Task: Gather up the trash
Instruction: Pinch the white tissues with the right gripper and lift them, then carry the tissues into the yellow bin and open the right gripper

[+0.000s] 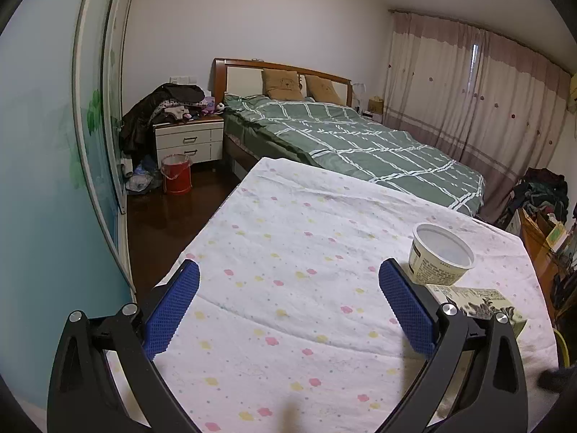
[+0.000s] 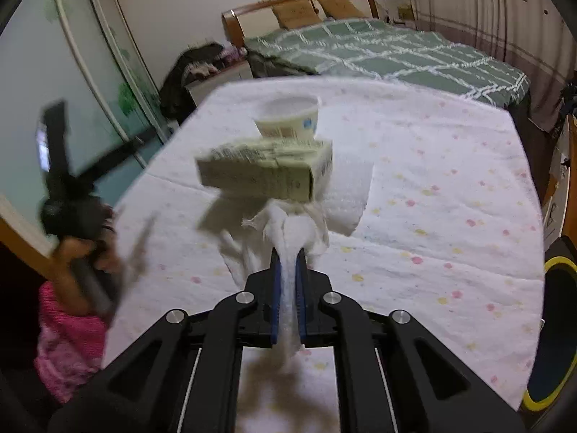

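My right gripper (image 2: 288, 256) is shut on a crumpled white tissue (image 2: 295, 231) and holds it above the floral tablecloth (image 2: 432, 180). Beyond it lie a beige carton (image 2: 263, 169) on its side and an empty white paper cup (image 2: 288, 119). In the left wrist view my left gripper (image 1: 288, 281) is open and empty above the cloth (image 1: 288, 234). The cup (image 1: 441, 254) stands just past its right finger, and the carton (image 1: 476, 301) lies partly hidden behind that finger.
A green checked bed (image 1: 342, 137) stands behind the table. A red bucket (image 1: 176, 174) sits on the floor by a white nightstand (image 1: 189, 140). A dark bin with a yellow rim (image 2: 555, 335) stands at the table's right. The left hand's gripper (image 2: 68, 198) shows blurred at left.
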A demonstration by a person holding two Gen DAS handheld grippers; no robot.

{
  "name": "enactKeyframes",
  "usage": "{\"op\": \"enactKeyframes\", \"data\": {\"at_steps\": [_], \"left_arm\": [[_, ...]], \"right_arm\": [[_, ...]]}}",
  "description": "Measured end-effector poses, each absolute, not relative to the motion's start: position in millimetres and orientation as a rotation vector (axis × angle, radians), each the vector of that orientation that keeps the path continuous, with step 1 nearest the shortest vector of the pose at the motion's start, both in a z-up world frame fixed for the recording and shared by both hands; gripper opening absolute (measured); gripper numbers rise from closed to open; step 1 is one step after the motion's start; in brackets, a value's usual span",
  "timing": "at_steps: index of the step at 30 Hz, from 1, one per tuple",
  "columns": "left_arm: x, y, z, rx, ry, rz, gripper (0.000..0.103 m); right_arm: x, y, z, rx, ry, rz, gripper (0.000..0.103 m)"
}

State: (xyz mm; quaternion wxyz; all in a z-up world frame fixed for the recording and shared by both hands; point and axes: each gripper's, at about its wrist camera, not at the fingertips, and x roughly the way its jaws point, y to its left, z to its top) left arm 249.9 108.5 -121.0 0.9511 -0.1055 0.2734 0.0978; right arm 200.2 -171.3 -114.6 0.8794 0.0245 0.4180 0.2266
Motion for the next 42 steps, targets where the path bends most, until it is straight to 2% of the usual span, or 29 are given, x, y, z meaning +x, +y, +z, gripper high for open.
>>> {"op": "enactKeyframes", "data": {"at_steps": [9,17,26,35,37,39,42], "left_arm": [[252,106,-123,-0.208,0.562,0.196,0.098],[251,100,-123,-0.196,0.554,0.182,0.098],[249,88,-120,-0.158,0.54,0.131,0.098],[253,75,-123,-0.158,0.568,0.052,0.098],[254,73,-122,-0.155,0.569,0.042,0.098],[252,69,-120,-0.15,0.568,0.032,0.098],[245,66,-115,-0.153,0.565,-0.012,0.098]], "right_arm": [[169,-211,-53,0.108,0.733,0.458,0.007],[153,-288,-36,0.155,0.667,0.243,0.008],[150,-401,-73,0.264,0.708,-0.113,0.008],[163,-475,-145,0.31,0.827,-0.376,0.008],[170,-478,-156,0.306,0.847,-0.395,0.013],[170,-477,-160,0.298,0.845,-0.408,0.03],[167,-476,-157,0.287,0.824,-0.415,0.039]]}}
